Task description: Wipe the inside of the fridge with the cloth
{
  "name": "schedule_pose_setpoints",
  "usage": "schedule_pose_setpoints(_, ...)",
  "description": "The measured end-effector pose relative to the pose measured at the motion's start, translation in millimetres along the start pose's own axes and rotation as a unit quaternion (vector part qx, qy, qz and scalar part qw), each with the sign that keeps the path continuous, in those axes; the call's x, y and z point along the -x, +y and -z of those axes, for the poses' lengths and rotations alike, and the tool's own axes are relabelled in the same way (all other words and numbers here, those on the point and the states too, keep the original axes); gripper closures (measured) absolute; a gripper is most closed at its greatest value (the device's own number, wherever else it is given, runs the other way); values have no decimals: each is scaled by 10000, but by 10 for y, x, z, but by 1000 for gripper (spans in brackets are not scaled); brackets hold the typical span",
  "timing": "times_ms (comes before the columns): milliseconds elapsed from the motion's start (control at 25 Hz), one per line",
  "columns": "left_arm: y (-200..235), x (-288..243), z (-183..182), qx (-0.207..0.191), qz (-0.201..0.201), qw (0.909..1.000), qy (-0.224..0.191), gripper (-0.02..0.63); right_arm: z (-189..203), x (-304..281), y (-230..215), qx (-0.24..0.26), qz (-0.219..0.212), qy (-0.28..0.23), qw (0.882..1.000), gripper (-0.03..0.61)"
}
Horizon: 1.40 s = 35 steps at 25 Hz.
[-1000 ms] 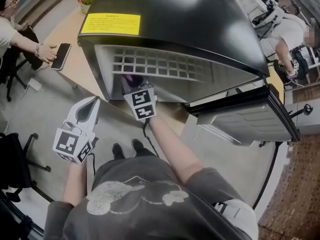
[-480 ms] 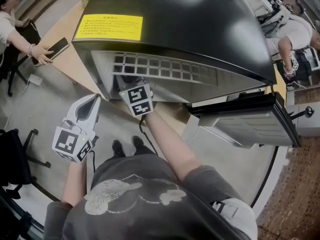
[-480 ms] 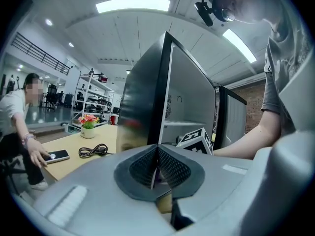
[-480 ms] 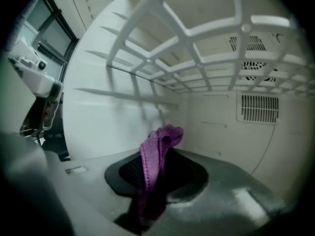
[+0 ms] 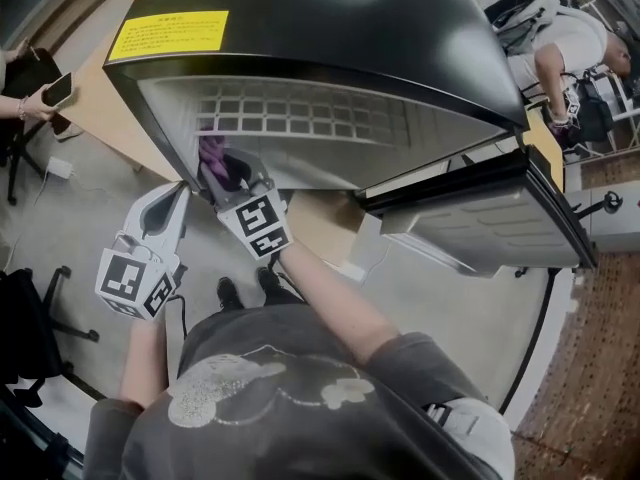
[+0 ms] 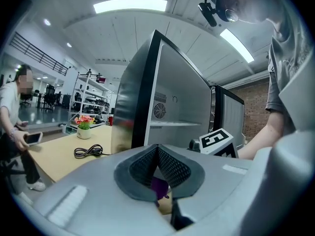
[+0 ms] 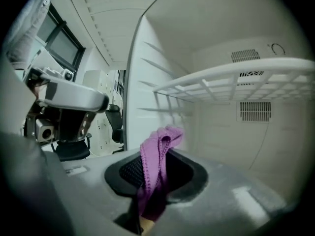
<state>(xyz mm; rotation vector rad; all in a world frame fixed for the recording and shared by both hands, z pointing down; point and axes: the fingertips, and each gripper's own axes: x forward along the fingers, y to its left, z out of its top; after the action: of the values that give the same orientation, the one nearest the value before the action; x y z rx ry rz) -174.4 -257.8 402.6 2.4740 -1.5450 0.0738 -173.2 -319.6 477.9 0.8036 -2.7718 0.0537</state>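
Two grippers: I'm holding my left gripper (image 5: 178, 200) just outside the open fridge (image 5: 330, 28), jaws pressed together, empty. I'm holding my right gripper (image 5: 228, 176) inside the fridge's left side, jaws pinching the purple cloth (image 7: 156, 149), bunched upward below the white wire shelf (image 5: 310, 118).

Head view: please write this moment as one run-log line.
right hand-held gripper: shut on purple cloth | at fridge opening, below wire shelf | left hand-held gripper: shut, outside
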Motion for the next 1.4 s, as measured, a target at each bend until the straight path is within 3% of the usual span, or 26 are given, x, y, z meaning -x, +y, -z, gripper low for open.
schedule_pose_setpoints(160,-71,-6,69,18,9,10000,-15,597,39,167,104,-35,-206,-10,9998,497)
schedule_pose_setpoints(320,-123,-32,138,42,28,10000,36,597,58,287,21,-76,-101,13,9999,497)
schedule_pose_setpoints(520,-151,-87,161,32,6,10000,24,596,319,116,-271,-195,193,672,9974,497)
schedule_pose_setpoints(1000,-100,-182,262,9,33,9997,240,596,669,-462,-496,106,31,1770,9841,497)
schedule_pose_setpoints(1400,-188,-296,293,76,168,9995,237,597,779,-61,-967,-135,768,1969,9773,497)
